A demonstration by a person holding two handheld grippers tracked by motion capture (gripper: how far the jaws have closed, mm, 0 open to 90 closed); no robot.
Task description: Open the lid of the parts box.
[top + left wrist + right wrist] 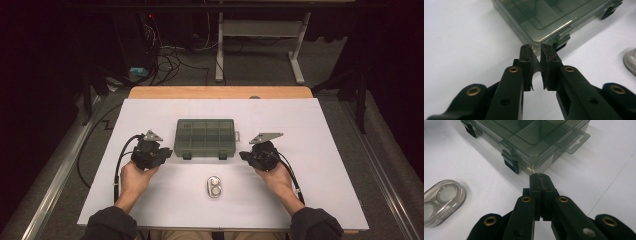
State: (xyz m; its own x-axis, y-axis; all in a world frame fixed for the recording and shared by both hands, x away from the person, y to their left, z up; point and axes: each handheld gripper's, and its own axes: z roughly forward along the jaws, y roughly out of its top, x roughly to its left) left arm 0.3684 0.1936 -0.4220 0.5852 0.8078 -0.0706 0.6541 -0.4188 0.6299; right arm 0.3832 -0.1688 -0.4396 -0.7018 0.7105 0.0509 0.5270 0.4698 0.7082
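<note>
A smoky clear compartment box (205,137) lies shut at the middle of the white table, with two dark latches on its near side. A small oval clear case (215,187) lies nearer the person. My left gripper (168,151) sits just left of the box, jaws a narrow gap apart and holding nothing. In the left gripper view, that left gripper (536,47) points at the box (541,17) near a latch. My right gripper (242,155) sits just right of the box. In its own view, the right gripper (539,175) is shut and empty, tips close to the box (531,135) corner.
A white sheet (310,150) covers the table, and a wooden edge (220,92) shows at the far side. The oval case (442,201) holds two round wells. Cables and a desk frame (260,45) stand on the floor beyond.
</note>
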